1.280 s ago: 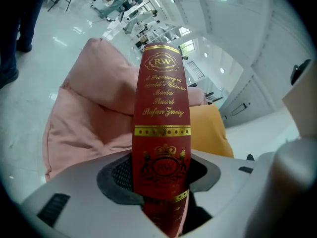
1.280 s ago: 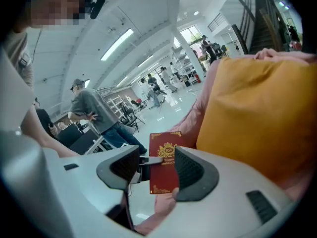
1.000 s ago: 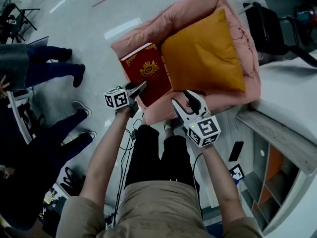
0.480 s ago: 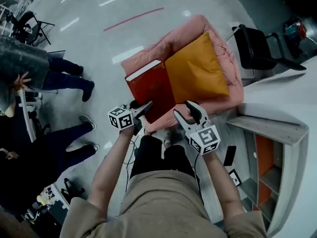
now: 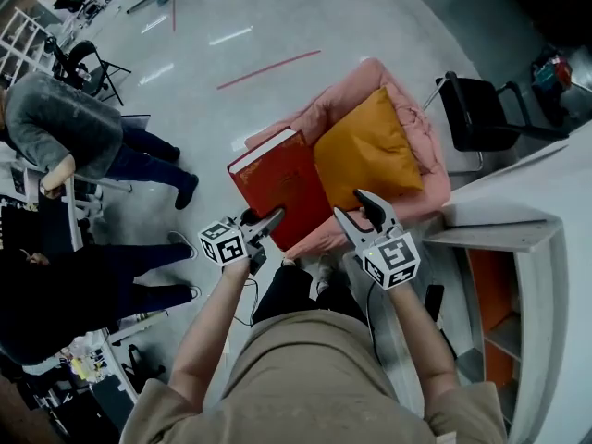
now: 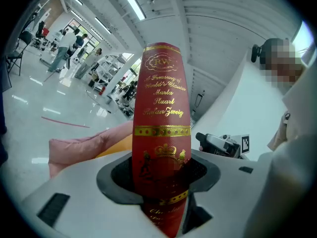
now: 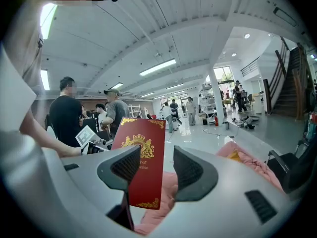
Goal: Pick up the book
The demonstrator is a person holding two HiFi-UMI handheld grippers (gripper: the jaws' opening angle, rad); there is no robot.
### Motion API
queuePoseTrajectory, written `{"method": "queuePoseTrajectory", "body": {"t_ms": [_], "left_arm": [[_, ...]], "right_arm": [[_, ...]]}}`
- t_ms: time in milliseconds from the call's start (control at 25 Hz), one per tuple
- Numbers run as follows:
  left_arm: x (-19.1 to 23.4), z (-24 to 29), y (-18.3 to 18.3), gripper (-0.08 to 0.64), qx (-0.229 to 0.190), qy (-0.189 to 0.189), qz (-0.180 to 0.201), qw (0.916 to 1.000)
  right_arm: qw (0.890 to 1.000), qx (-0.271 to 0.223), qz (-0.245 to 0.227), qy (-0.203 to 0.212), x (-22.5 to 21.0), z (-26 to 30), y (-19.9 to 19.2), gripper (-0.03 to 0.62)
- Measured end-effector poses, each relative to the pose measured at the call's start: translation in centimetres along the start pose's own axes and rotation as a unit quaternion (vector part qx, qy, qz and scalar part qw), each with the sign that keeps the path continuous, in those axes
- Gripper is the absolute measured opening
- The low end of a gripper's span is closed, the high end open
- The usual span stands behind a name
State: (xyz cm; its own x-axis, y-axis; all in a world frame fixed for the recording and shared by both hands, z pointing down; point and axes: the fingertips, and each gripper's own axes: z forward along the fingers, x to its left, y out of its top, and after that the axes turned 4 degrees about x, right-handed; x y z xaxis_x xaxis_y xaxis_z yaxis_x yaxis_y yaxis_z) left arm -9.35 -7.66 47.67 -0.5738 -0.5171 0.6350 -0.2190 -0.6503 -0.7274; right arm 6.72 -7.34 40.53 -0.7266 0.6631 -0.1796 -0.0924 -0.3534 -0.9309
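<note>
A thick red book (image 5: 282,184) with gold print is held up in the air above the front of the pink armchair (image 5: 412,128). My left gripper (image 5: 268,224) is shut on its near lower edge. In the left gripper view the book's spine (image 6: 161,128) stands upright between the two black pads. My right gripper (image 5: 361,207) hangs to the right of the book, open, with nothing between its pads. In the right gripper view the book's cover (image 7: 141,157) shows beyond the gap, past the left pad (image 7: 121,168).
An orange cushion (image 5: 365,151) lies on the pink armchair. A black chair (image 5: 481,109) stands to its right, white shelving (image 5: 518,276) further right. People (image 5: 74,137) stand at the left on the grey floor. Red tape (image 5: 268,68) marks the floor.
Both grippers have risen. The book has come up off the armchair seat in my left gripper and now hangs clear above it. The right gripper stayed open.
</note>
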Motion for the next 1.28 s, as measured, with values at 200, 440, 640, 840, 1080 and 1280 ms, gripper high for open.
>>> {"method": "queuePoseTrajectory", "body": {"t_ms": [200, 440, 640, 840, 1080, 1280], "left_arm": [[-2.0, -1.5, 2.0, 0.235, -0.016, 0.010, 0.014, 0.9997], [-3.8, -3.0, 4.2, 0.235, -0.041, 0.034, 0.023, 0.9983], [-3.6, -4.3, 5.5, 0.235, -0.059, 0.058, 0.032, 0.9960], [-2.1, -7.1, 6.0, 0.235, -0.075, 0.091, 0.029, 0.9926], [1.3, -11.5, 5.8, 0.236, -0.096, 0.138, 0.017, 0.9856], [4.2, -15.2, 5.4, 0.236, -0.105, 0.180, 0.012, 0.9779]], "right_arm": [[1.000, -0.017, -0.012, 0.005, 0.0, -0.3, 2.3, 0.212], [0.999, -0.024, -0.026, 0.015, -0.2, -1.4, 3.8, 0.202], [0.999, -0.025, -0.028, 0.017, -1.7, -2.4, 4.6, 0.196], [1.000, -0.018, -0.022, 0.007, -3.6, -2.9, 4.4, 0.192], [1.000, -0.001, -0.031, -0.006, -5.4, -2.8, 3.8, 0.189], [0.999, 0.016, -0.035, -0.020, -6.2, -2.3, 2.8, 0.187]]}}
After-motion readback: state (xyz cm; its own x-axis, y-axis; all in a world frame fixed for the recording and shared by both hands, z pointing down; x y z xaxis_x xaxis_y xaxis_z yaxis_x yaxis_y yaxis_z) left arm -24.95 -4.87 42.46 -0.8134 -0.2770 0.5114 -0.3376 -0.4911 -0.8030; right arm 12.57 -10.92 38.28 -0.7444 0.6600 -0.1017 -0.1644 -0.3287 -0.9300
